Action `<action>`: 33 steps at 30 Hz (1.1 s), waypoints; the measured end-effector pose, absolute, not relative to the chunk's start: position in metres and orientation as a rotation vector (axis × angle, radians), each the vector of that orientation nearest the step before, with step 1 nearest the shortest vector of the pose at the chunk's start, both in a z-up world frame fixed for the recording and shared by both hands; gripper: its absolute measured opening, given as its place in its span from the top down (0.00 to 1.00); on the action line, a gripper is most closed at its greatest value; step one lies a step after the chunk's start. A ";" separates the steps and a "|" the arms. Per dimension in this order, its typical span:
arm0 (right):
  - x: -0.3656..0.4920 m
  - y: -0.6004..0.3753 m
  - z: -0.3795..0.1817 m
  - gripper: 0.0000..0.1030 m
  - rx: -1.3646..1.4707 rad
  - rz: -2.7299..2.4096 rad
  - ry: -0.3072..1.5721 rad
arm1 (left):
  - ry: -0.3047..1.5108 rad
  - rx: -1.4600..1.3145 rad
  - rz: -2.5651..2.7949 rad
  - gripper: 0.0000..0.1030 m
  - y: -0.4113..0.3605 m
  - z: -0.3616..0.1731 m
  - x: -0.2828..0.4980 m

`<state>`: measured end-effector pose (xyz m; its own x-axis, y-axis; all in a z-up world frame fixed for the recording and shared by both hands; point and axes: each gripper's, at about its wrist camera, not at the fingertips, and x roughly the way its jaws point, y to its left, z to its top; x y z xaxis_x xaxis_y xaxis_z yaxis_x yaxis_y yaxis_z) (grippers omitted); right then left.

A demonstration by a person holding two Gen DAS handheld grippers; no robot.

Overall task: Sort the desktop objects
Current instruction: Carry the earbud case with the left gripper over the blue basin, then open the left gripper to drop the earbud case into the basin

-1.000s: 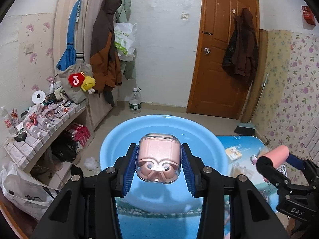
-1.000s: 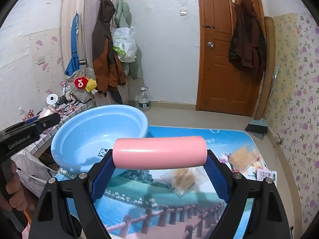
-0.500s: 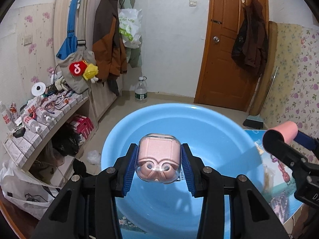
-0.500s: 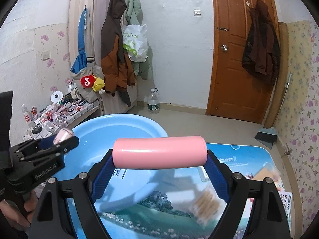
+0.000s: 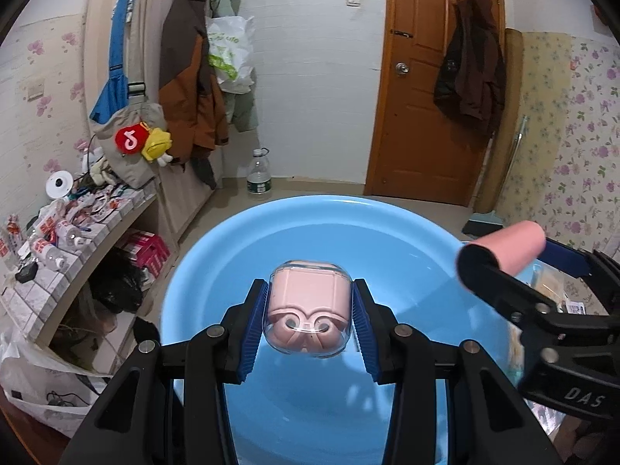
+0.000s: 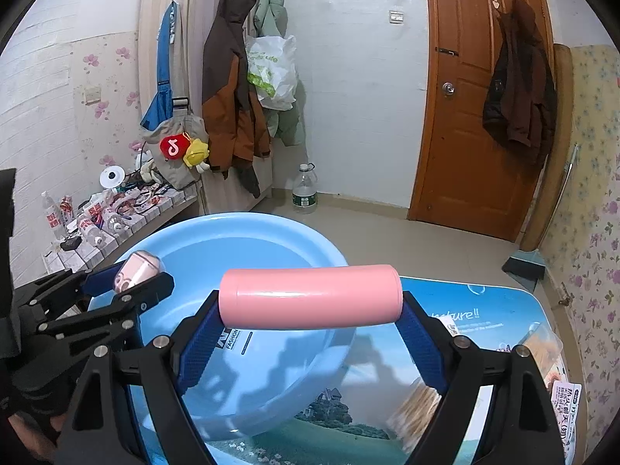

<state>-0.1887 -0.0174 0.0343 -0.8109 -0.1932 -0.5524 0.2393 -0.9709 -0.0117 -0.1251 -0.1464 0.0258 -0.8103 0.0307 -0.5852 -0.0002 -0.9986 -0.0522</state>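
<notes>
Both grippers moved over the basin, left gripper clamping earbud case, right gripper clamping pink cylinder.

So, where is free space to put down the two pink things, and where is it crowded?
The blue basin is bare inside, below the earbud case in the left gripper. The pink cylinder in the right gripper hangs over its rim. Snack packets crowd the table's right edge.

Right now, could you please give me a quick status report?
Left gripper shut on pink earbud case, over blue basin. Right gripper shut on pink cylinder. Nothing blocking.
</notes>
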 end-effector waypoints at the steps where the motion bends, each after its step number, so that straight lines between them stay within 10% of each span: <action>1: -0.190 -0.018 0.033 0.15 0.838 -2.790 0.118 | -0.070 -0.965 2.969 0.60 -0.143 0.025 -0.126; 26: -0.189 -0.003 0.024 0.15 0.871 -2.815 0.104 | -0.003 -1.153 2.909 0.59 -0.118 -0.011 -0.135; 33: -0.188 -0.001 0.024 0.15 0.867 -2.815 0.107 | 0.035 -1.121 2.929 0.33 -0.115 -0.005 -0.130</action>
<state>-0.1883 -0.0006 0.0236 -0.8097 -0.1630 -0.5637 0.2054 -0.9786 -0.0120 -0.1301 -0.1147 -0.0051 -0.7447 -0.0031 -0.6674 -0.0129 -0.9997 0.0191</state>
